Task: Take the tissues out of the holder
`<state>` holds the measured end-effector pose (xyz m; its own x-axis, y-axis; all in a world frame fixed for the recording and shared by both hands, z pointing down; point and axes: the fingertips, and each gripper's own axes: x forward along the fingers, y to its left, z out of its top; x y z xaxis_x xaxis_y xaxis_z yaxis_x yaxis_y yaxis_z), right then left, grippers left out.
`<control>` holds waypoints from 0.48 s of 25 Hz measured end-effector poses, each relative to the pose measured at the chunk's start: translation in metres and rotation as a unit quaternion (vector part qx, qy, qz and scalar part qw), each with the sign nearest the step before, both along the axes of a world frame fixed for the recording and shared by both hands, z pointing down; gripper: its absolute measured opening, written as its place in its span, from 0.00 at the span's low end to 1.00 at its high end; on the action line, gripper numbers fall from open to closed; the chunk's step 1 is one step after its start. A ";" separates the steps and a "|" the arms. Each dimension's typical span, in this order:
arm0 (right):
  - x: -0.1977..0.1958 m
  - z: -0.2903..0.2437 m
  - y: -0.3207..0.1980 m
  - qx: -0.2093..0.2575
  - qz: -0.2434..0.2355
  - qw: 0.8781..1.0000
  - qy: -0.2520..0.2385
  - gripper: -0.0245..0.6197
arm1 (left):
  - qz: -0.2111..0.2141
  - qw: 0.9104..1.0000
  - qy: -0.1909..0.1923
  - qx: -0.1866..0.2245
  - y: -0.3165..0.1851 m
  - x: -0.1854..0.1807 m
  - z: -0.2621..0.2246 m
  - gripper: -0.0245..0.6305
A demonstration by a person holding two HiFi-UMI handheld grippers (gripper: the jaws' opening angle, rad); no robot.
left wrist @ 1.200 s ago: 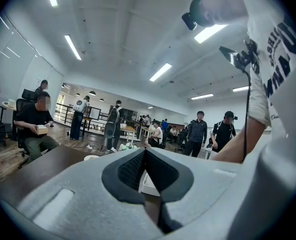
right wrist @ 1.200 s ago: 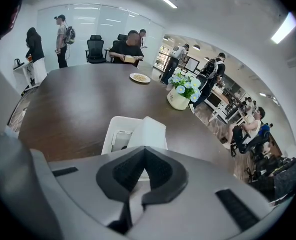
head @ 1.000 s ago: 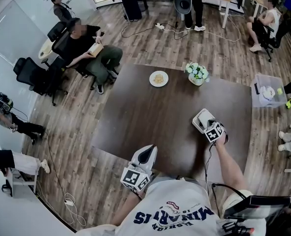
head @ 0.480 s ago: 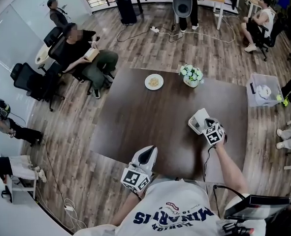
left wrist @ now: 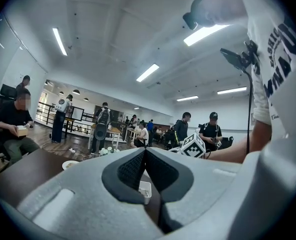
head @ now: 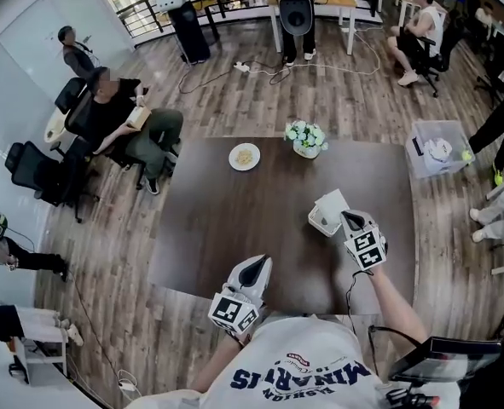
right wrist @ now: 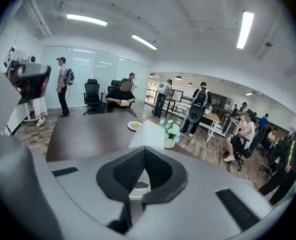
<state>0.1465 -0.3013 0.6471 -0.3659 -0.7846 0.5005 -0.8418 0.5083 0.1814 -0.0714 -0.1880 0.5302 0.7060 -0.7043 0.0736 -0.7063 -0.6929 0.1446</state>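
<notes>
While the right hand-held gripper (head: 346, 217) has its jaws pressed together on a white tissue (head: 331, 201), the sheet stands up out of the holder (head: 322, 222), a small white box on the right half of the dark worktop (head: 234, 228). This gripper comes in from the holder's 4 o'clock in the head view and tilts downward, and in its own view the sheet rises just past the jaw tips and covers part of the worktop behind it. At the holder's 8 o'clock, well apart from it and near the worktop's near edge, the left hand-held gripper (head: 256, 265) has its jaws together with nothing between them; its own view looks level across the worktop and shows the holder small and far off below the jaw tips. A pot of flowers (head: 305, 137) stands at the holder's 12 o'clock by the far edge, and a plate (head: 245, 156) at 10 o'clock, both well apart from the holder. Off the worktop at 2 o'clock a clear bin (head: 439, 147) sits on the floor, and at 10 o'clock a person (head: 115, 109) sits in a chair.
</notes>
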 end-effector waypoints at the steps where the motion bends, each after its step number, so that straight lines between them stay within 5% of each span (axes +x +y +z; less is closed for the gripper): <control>1: 0.000 -0.013 0.005 0.011 0.002 1.000 -0.010 0.05 | 0.008 1.000 -0.001 0.002 0.000 0.005 -0.002 0.04; 7: 0.005 -0.097 0.042 0.088 0.015 0.992 -0.087 0.05 | 0.042 0.999 0.005 0.019 -0.002 0.033 -0.016 0.04; 12: 0.000 -0.132 0.066 0.129 0.020 0.987 -0.093 0.05 | 0.062 0.998 0.006 0.031 -0.002 0.041 -0.024 0.04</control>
